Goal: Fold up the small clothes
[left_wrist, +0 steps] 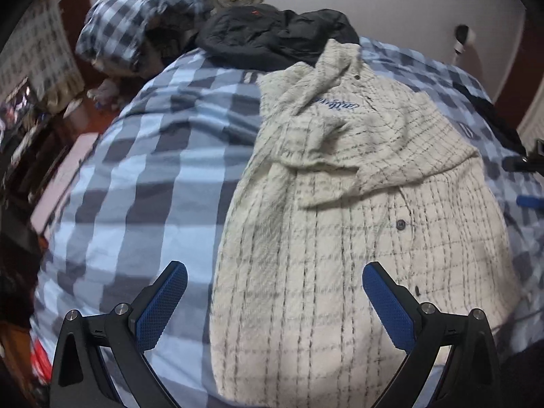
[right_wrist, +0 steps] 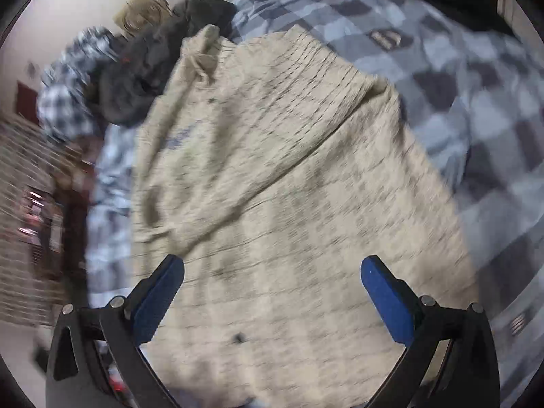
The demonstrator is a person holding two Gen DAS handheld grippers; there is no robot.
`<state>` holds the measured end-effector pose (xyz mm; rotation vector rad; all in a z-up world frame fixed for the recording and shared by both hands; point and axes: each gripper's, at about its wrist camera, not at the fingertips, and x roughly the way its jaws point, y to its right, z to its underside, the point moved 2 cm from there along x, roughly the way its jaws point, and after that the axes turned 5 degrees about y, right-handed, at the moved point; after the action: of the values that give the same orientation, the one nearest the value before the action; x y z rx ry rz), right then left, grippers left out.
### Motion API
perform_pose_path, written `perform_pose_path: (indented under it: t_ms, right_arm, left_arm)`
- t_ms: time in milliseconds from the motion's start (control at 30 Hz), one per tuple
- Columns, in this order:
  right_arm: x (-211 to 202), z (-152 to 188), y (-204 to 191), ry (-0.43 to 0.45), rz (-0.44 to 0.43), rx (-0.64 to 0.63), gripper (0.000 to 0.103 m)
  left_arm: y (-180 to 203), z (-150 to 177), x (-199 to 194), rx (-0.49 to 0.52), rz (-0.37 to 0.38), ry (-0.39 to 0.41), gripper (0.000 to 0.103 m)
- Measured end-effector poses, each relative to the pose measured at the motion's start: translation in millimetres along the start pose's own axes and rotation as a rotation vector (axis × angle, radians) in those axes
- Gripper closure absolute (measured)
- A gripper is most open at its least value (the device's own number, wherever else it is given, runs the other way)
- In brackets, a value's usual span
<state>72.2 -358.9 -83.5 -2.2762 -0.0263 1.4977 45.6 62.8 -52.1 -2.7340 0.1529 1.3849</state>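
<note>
A cream fleece shirt (left_wrist: 357, 238) with thin dark checks, dark buttons and blue script lies on the bed, both sleeves folded across its chest. My left gripper (left_wrist: 274, 273) hovers open above its near hem, nothing between the blue pads. In the blurred right wrist view the same shirt (right_wrist: 289, 187) fills the middle. My right gripper (right_wrist: 272, 267) stands wide open above it, holding nothing.
A blue-and-grey checked bedspread (left_wrist: 146, 176) covers the bed. A black garment (left_wrist: 268, 39) and a bunched checked blanket (left_wrist: 142, 17) lie at the far end. A dark strap (left_wrist: 489, 115) runs along the right side. Furniture and clutter (left_wrist: 30, 129) stand beyond the left edge.
</note>
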Motion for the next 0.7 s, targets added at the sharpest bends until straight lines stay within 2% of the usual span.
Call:
perform_pose_path:
  t_ms: [33, 100, 167, 233, 400, 533, 633, 700]
  right_arm:
    - [2, -2, -1, -0.002, -0.001, -0.010, 0.001]
    - [16, -15, -3, -0.034, -0.059, -0.007, 0.001]
    - [20, -18, 0, -0.053, -0.110, 0.027, 0.001]
    - [26, -12, 4, -0.067, -0.120, 0.045, 0.001]
    - [24, -6, 19, -0.078, -0.136, 0.112, 0.001]
    - [38, -7, 22, -0.115, -0.135, 0.113, 0.001]
    - [45, -6, 17, -0.137, -0.134, 0.097, 0.001]
    - [48, -3, 12, -0.147, -0.134, 0.086, 0.001]
  left_arm:
    - [6, -14, 6, 0.037, -0.002, 0.002, 0.000]
    - [14, -38, 19, 0.111, -0.005, -0.003, 0.000]
    - [25, -72, 40, 0.182, -0.040, 0.005, 0.000]
    - [34, -108, 66, 0.209, -0.045, 0.014, 0.000]
    - [57, -183, 153, 0.235, -0.031, -0.035, 0.000]
    - [75, -218, 220, 0.261, -0.057, -0.068, 0.000]
    - [88, -230, 257, 0.286, -0.080, -0.076, 0.001]
    - [95, -232, 276, 0.324, -0.135, -0.081, 0.001]
